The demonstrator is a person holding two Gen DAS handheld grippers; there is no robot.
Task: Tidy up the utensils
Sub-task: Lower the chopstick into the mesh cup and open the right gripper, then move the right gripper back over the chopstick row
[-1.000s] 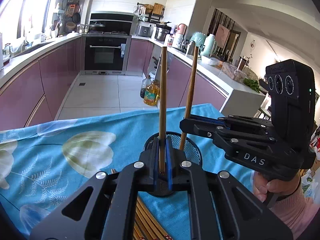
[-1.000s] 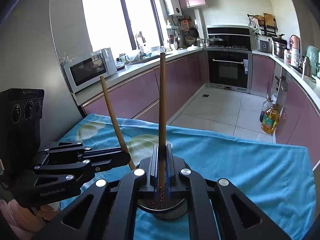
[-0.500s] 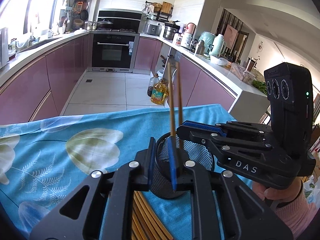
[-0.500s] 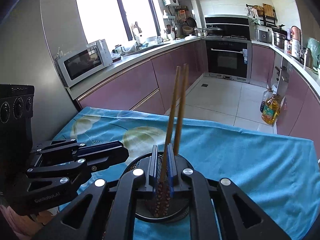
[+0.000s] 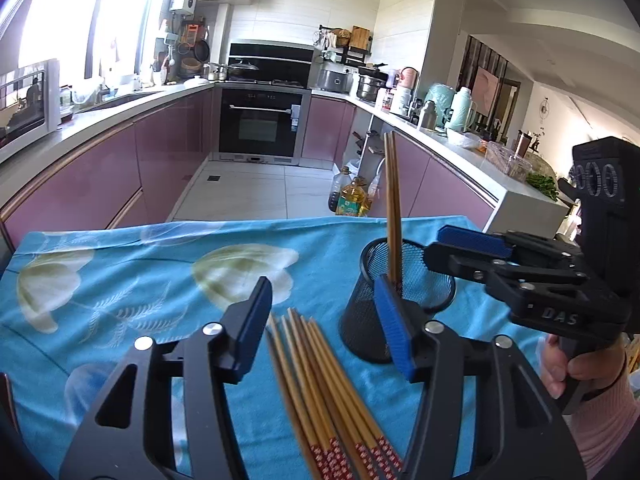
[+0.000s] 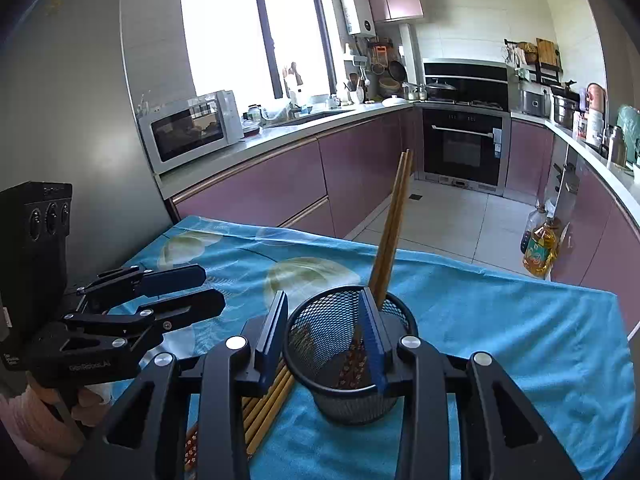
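A black mesh cup stands on the blue flowered cloth and holds two wooden chopsticks that lean on its rim. It also shows in the right wrist view with the two chopsticks. Several loose chopsticks lie flat on the cloth to the cup's left, partly seen in the right wrist view. My left gripper is open and empty above the loose chopsticks. My right gripper is open and empty, its jaws astride the cup's near rim.
The blue cloth covers the table, whose far edge drops to the kitchen floor. Purple cabinets, an oven and a microwave stand beyond. Oil bottles sit on the floor.
Both grippers were each shut on a chopstick over the cup. They opened, and the two chopsticks dropped into the cup. The left gripper then drew back left over the loose chopsticks.
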